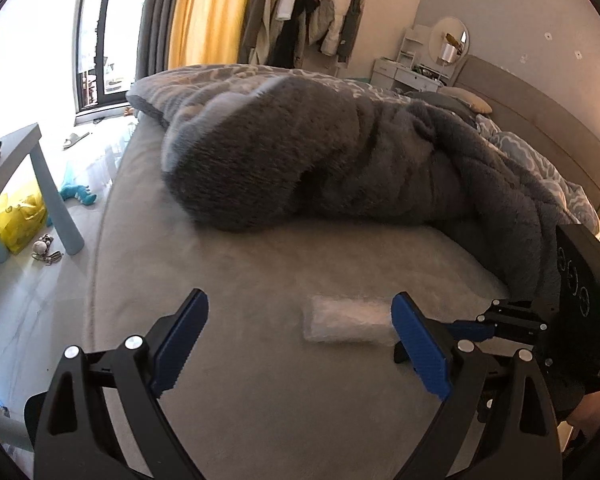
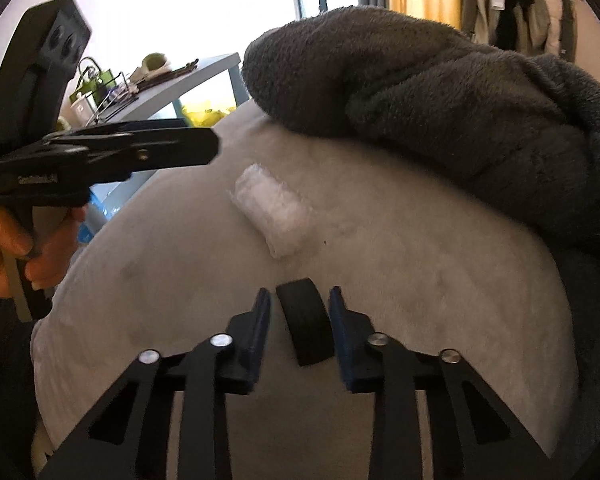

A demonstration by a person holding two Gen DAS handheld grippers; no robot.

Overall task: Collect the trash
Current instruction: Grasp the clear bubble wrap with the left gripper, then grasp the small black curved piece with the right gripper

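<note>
A: Tool states first, left to right: the left tool point(image 1: 300, 340) is held with its blue pads spread wide and nothing between them. The right tool point(image 2: 300, 312) is narrowed around a short, curved black strip of stiff material point(image 2: 306, 322); small gaps can be made out on both sides, so the pads are not seen pressing on it.

B: And where is the trash found?

A: Two pieces lie on the pale grey bed sheet point(image 2: 420, 280). A crumpled, translucent white plastic wrapper point(image 2: 272, 210) is seen just beyond the black strip, apart from it. In the left wrist view the same wrapper point(image 1: 346, 320) lies ahead of the open pads, nearer the right pad.

B: Why are the tools held this way?

A: It is judged that each piece is taken by one tool: the strip is straddled across its narrow width, so that only a short closing is needed, while the wrapper is approached with wide jaws because of its greater length.

B: What room is left?

A: To the left the sheet is bare up to the rounded bed edge, past which a light blue desk point(image 1: 24, 140) stands. To the right and behind, the way is closed by the thick, dark grey fleece blanket point(image 1: 340, 168), whose fold could be snagged.
</note>
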